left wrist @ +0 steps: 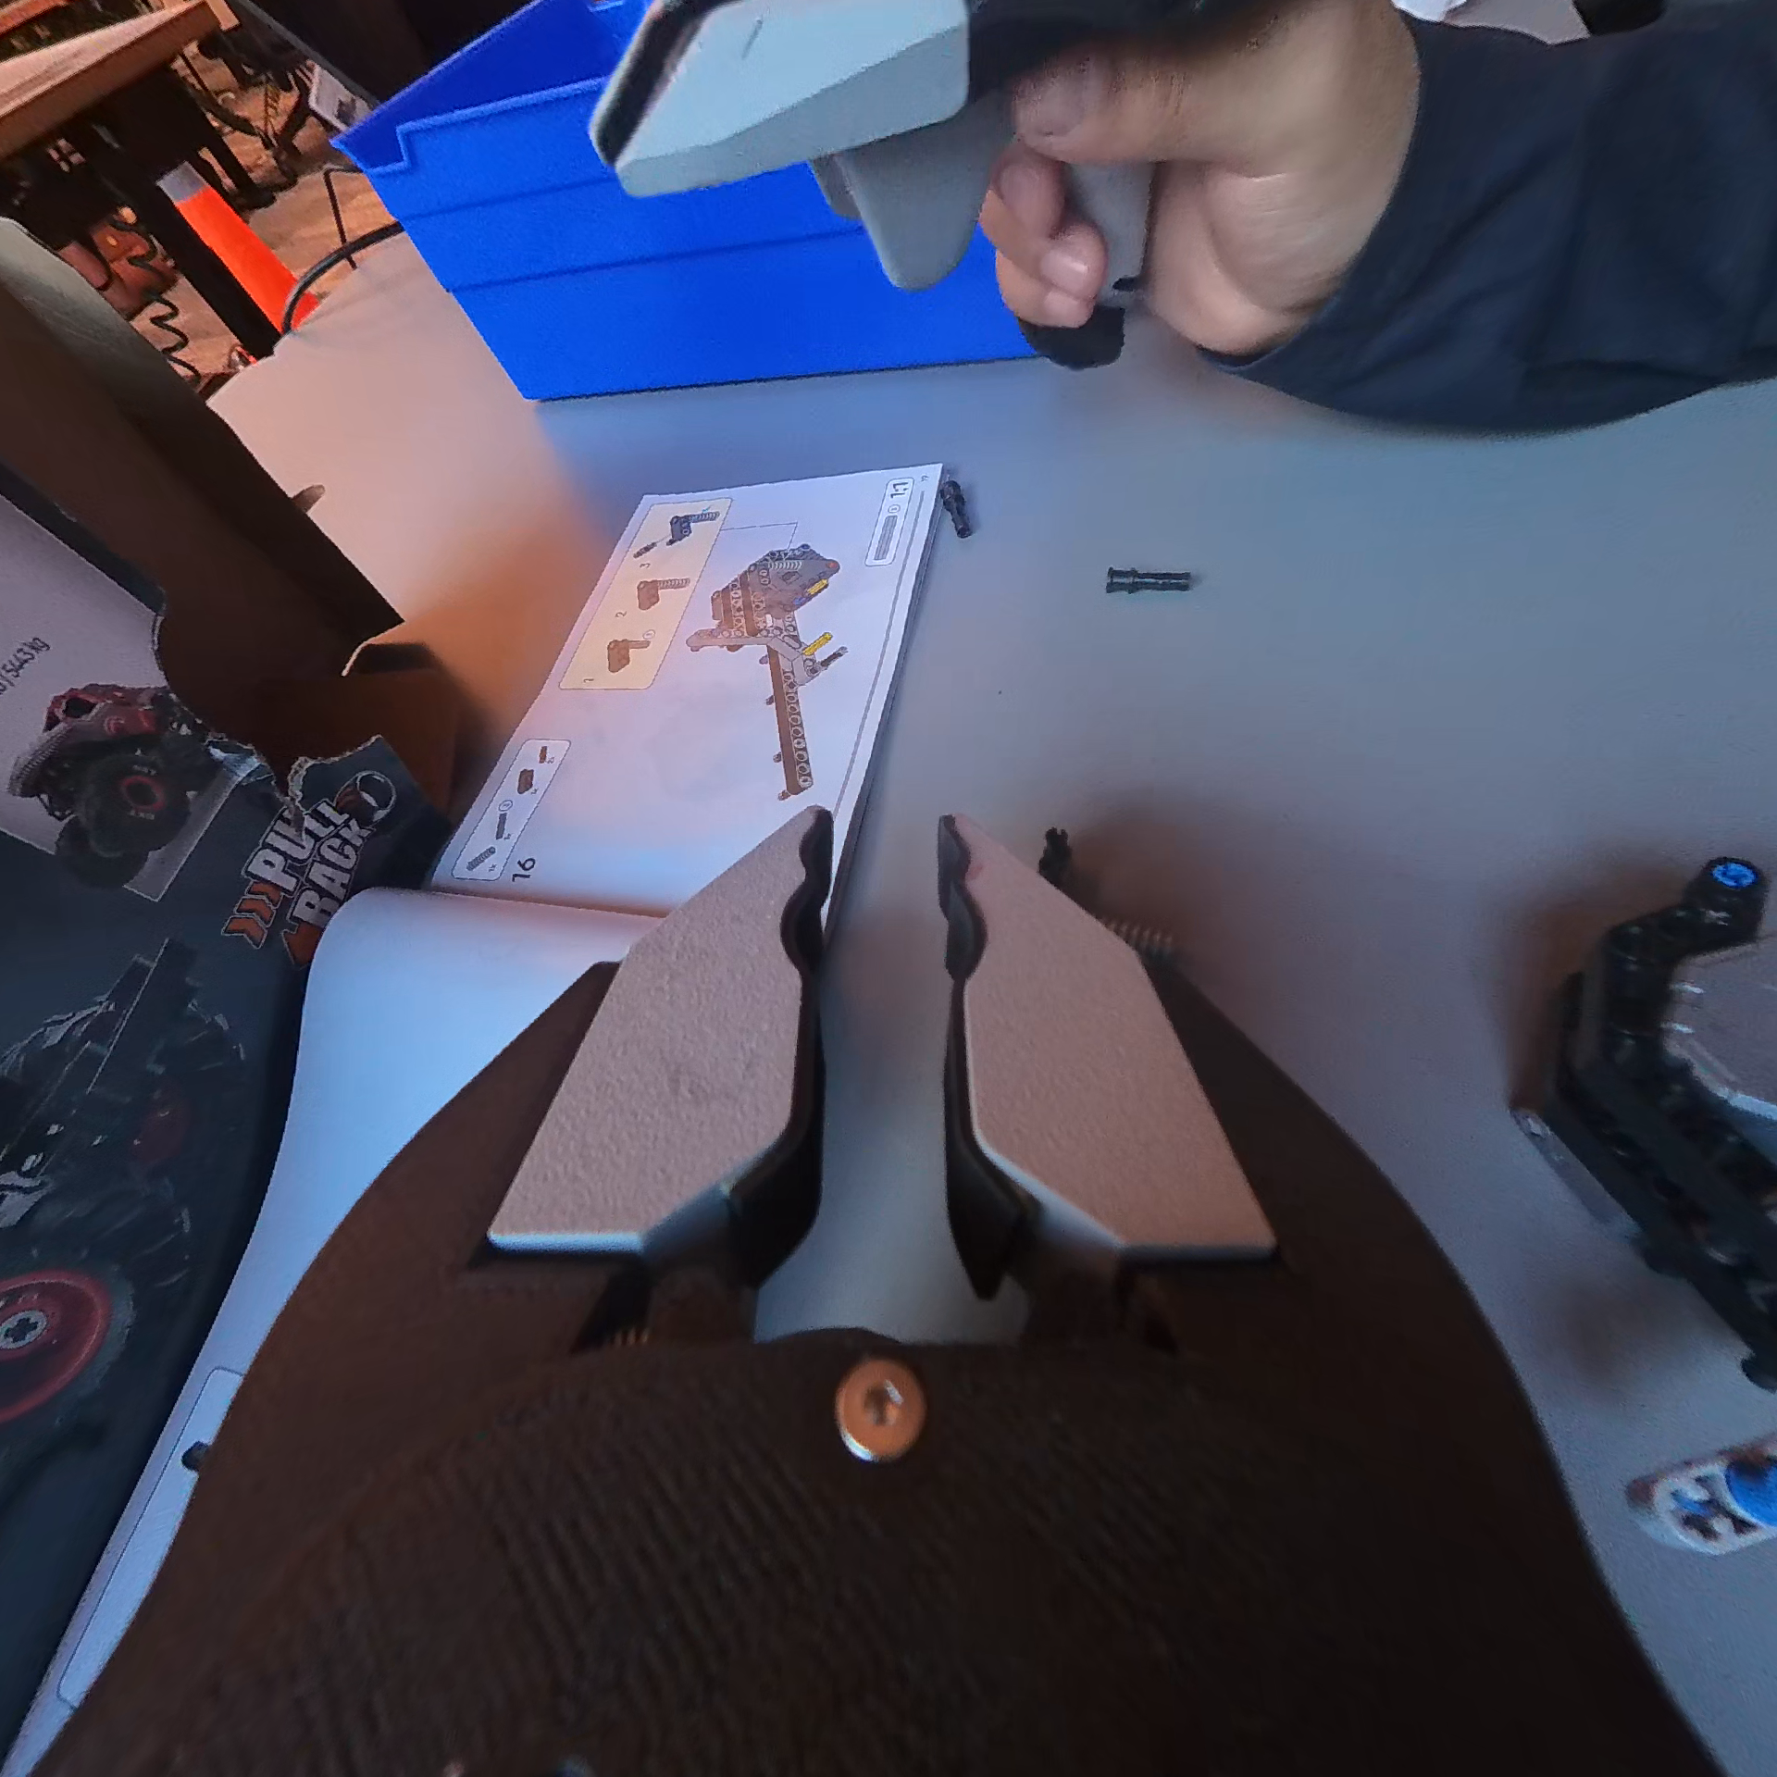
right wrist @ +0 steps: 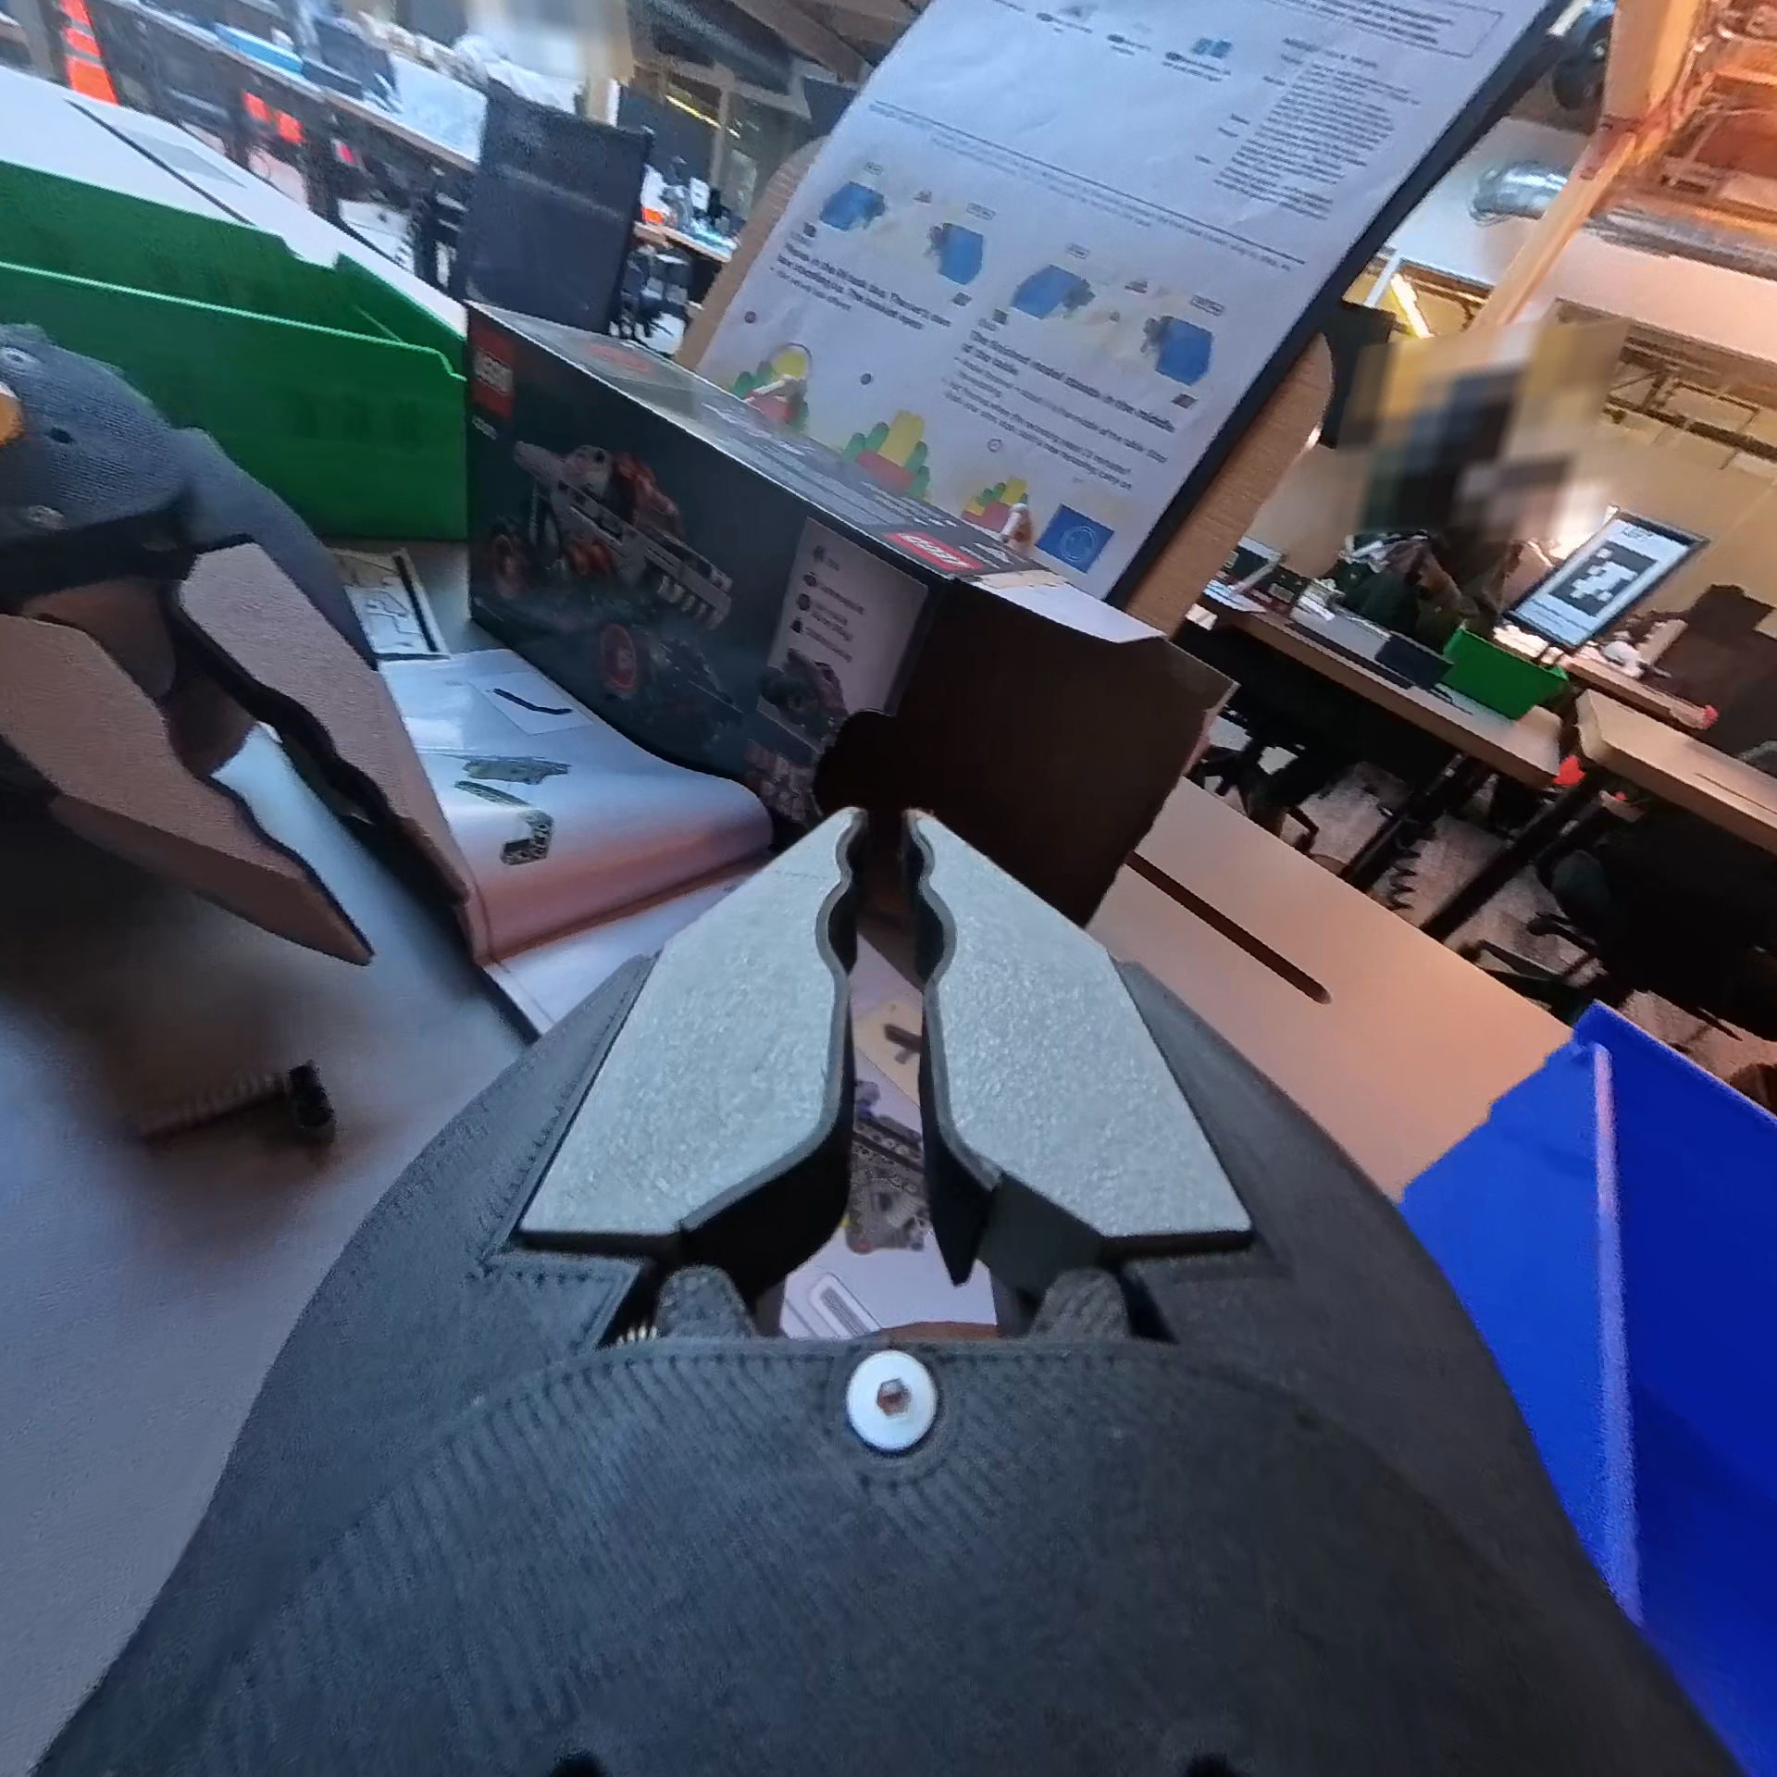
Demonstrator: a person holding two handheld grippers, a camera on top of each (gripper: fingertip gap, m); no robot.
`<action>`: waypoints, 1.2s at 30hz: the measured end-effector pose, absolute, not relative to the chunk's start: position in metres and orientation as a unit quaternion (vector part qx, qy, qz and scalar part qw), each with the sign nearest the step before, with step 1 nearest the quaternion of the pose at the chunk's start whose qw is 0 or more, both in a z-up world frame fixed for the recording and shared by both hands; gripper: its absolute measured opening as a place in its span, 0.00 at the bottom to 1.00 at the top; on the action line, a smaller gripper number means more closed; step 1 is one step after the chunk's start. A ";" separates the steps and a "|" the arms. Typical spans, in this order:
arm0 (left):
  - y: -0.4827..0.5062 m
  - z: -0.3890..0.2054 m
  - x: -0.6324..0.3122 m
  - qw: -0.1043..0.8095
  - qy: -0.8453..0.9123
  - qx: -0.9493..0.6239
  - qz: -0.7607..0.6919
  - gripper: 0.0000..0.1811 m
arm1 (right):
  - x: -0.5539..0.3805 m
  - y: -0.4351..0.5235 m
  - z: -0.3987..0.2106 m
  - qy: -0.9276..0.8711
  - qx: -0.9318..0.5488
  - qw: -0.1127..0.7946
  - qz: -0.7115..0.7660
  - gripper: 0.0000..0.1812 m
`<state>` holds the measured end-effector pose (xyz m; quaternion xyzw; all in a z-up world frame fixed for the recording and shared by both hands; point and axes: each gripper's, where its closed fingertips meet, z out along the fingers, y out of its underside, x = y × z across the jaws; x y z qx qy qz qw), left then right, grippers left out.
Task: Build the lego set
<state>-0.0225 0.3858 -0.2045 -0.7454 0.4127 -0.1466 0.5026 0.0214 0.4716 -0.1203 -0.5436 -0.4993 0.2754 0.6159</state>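
Note:
My left gripper is open and empty, low over the grey table at the right edge of the open instruction booklet. Two black pins lie beyond it. A small black piece with a spring lies just right of its right finger. A partly built black assembly sits at the right. My right gripper is empty, its jaws a narrow gap apart, above the booklet. It shows in the left wrist view, held by a hand. The left gripper shows beside the spring piece.
The dark Lego box stands behind the booklet and also shows at the left. A blue bin is at the far side. A green bin and a propped instruction sheet stand behind. A small blue-and-white piece lies at the lower right. The gap from one gripper's tips to the other's is roughly 12 centimeters. The small blue-and-white piece is about 15 centimeters from my left fingertips and 25 centimeters from my right.

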 end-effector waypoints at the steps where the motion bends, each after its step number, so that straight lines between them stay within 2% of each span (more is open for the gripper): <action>1: 0.386 -0.205 -0.022 0.503 0.413 -0.745 -0.146 0.11 | 0.020 0.468 -0.120 -0.503 -0.537 0.614 0.285 0.02; 8: 0.386 -0.205 -0.022 0.502 0.414 -0.745 -0.146 0.11 | 0.017 0.462 -0.119 -0.513 -0.525 0.612 0.294 0.04; 11: 0.385 -0.203 -0.022 0.506 0.412 -0.743 -0.150 0.11 | 0.010 0.433 -0.113 -0.542 -0.475 0.588 0.368 0.08; 14: 0.380 -0.197 -0.021 0.504 0.410 -0.737 -0.185 0.11 | 0.003 0.381 -0.117 -0.608 -0.410 0.494 0.468 0.13; 17: 0.367 -0.186 -0.016 0.464 0.433 -0.735 -0.238 0.14 | 0.006 0.333 -0.141 -0.683 -0.381 0.355 0.512 0.24; 19: 0.345 -0.182 -0.014 0.391 0.470 -0.738 -0.286 0.15 | 0.012 0.305 -0.159 -0.728 -0.366 0.278 0.509 0.30; 22: 0.303 -0.181 -0.016 0.258 0.494 -0.750 -0.355 0.23 | 0.021 0.277 -0.186 -0.780 -0.353 0.207 0.474 0.40; 26: 0.262 -0.186 -0.015 0.196 0.508 -0.750 -0.376 0.32 | 0.035 0.253 -0.213 -0.821 -0.343 0.135 0.436 0.43; 30: 0.243 -0.193 -0.026 0.194 0.507 -0.754 -0.371 0.33 | 0.039 0.244 -0.225 -0.832 -0.350 0.115 0.415 0.45; 36: 0.229 -0.213 -0.034 0.208 0.491 -0.756 -0.379 0.34 | 0.043 0.248 -0.236 -0.826 -0.375 0.145 0.394 0.42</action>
